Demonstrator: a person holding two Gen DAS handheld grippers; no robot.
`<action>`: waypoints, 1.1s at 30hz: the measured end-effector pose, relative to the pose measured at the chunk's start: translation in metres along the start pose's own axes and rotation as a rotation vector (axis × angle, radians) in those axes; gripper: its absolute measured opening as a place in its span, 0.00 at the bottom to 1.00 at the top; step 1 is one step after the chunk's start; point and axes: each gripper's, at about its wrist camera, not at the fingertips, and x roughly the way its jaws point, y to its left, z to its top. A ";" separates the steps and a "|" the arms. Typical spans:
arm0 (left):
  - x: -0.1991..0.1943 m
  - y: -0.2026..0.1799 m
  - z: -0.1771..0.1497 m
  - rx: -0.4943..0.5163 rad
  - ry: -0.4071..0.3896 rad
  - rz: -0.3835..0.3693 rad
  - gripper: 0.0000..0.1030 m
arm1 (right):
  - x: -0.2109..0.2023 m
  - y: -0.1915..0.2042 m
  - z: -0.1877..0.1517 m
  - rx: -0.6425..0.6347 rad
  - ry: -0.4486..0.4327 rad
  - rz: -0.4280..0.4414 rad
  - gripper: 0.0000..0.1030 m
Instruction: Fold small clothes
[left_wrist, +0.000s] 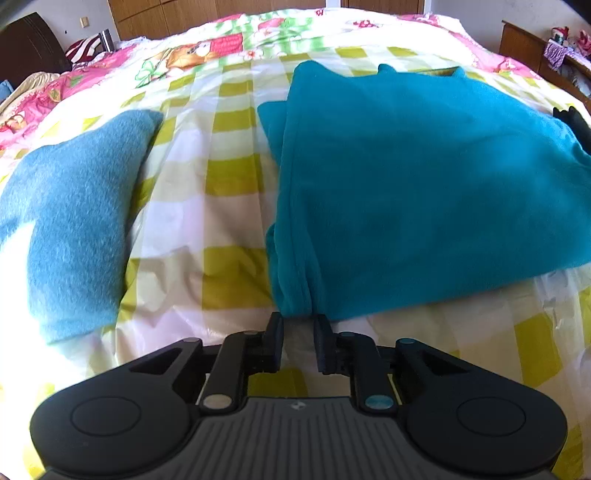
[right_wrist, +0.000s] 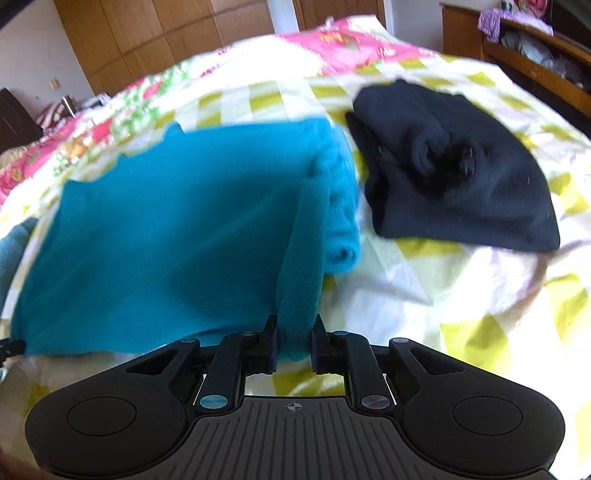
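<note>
- Teal fleece (left_wrist: 424, 192) lies on checked sheet (left_wrist: 221, 184), already doubled; near edge at 6 o'clock in both views.
- Right gripper (right_wrist: 293, 338): narrow gap, near-right corner strip of fleece pinched between fingers, lifted off sheet.
- Left gripper (left_wrist: 298, 328): fingers slightly apart at near-left corner fold; cloth sits at the tips, but cannot tell if it is actually clamped.
- Step, my read: mid-fold, both near corners taken for carrying over toward 12 o'clock.
- Next move likely needs left grip confirmed, both corners raised evenly, laid on far edge, layers kept aligned.
- Light blue cloth (left_wrist: 74, 221) at 9 o'clock of fleece, apart.
- Black garment (right_wrist: 454, 170) at 2 o'clock in right view, bunched, just beside fleece.
- Floral quilt (left_wrist: 229, 40) beyond at 12.
</note>
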 end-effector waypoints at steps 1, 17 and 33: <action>-0.002 0.002 -0.004 -0.003 0.001 0.003 0.29 | 0.003 0.001 -0.004 -0.004 0.006 -0.011 0.16; -0.045 -0.031 0.031 0.084 -0.257 -0.005 0.55 | -0.042 -0.011 0.015 0.071 -0.200 0.049 0.51; -0.034 -0.050 0.026 0.133 -0.207 -0.145 0.56 | -0.029 -0.010 0.006 0.017 -0.103 0.139 0.12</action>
